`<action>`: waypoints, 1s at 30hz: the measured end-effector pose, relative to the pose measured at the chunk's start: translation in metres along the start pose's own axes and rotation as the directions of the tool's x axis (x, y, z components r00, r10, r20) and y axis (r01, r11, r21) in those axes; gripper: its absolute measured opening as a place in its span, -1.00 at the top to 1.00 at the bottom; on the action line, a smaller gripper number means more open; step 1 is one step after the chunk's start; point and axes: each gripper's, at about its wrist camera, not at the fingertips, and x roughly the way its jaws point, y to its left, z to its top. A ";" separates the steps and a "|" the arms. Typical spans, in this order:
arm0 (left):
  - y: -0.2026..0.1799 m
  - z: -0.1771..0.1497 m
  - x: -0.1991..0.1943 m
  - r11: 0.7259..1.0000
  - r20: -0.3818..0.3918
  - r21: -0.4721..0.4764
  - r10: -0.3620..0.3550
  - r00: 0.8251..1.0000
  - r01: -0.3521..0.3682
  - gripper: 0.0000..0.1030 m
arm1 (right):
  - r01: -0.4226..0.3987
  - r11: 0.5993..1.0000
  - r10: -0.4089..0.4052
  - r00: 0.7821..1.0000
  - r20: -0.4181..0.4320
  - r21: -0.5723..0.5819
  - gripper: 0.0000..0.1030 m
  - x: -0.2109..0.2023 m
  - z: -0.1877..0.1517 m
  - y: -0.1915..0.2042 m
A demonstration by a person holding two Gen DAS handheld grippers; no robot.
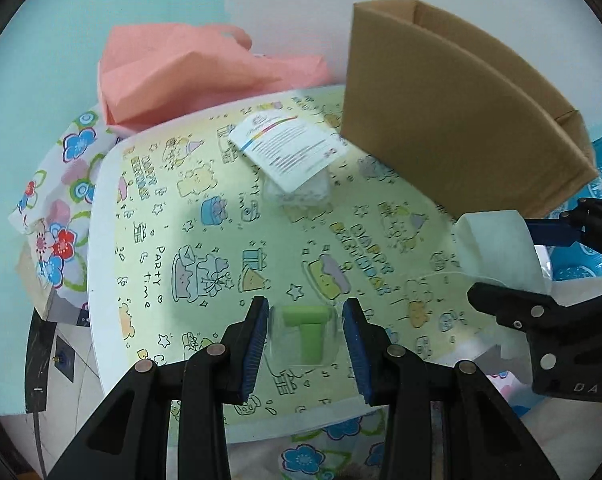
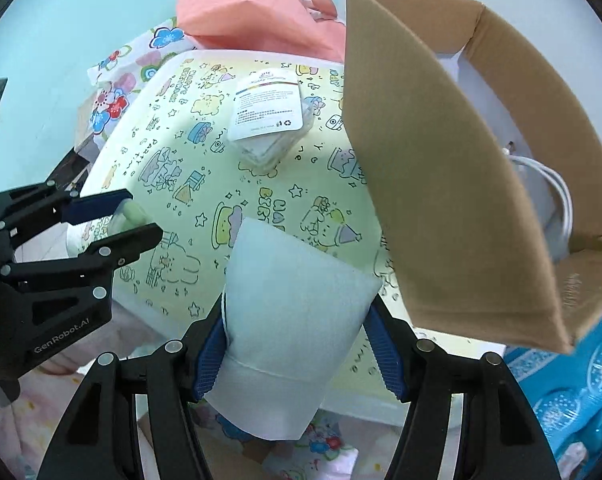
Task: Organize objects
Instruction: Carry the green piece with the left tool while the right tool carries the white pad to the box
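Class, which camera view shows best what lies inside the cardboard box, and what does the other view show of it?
The right wrist view: it looks into the cardboard box and shows a coiled white cable inside. The left wrist view shows only the box's outer walls, nothing inside.

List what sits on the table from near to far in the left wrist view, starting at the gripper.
left gripper around the green piece in clear packaging → white-labelled packet → pink paper bag.
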 end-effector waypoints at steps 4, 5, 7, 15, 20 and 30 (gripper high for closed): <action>-0.014 0.006 -0.013 0.999 0.015 0.022 -0.030 0.999 0.030 0.25 | 0.006 1.000 -0.006 1.000 0.019 -0.009 -0.30 -0.016 -0.001 -0.001; -0.016 0.008 -0.016 0.999 0.021 0.031 -0.027 0.999 0.026 0.25 | 0.006 1.000 -0.006 1.000 0.024 -0.013 -0.30 -0.021 -0.002 -0.002; -0.025 0.010 -0.025 0.999 0.036 0.050 -0.017 0.999 0.015 0.25 | 0.007 1.000 -0.006 0.999 0.036 -0.017 -0.30 -0.030 -0.002 -0.005; -0.053 0.027 -0.052 0.994 0.082 0.113 -0.013 0.997 0.003 0.25 | 0.014 0.999 -0.013 0.998 0.058 -0.029 -0.30 -0.055 -0.003 -0.017; -0.063 0.042 -0.061 0.991 0.097 0.137 -0.007 0.995 -0.006 0.25 | 0.000 1.000 0.002 0.997 0.078 -0.028 -0.30 -0.070 -0.001 -0.024; -0.083 0.079 -0.077 0.982 0.117 0.187 -0.020 0.993 -0.002 0.25 | 0.024 0.999 -0.019 0.993 0.118 -0.038 -0.30 -0.094 0.017 -0.045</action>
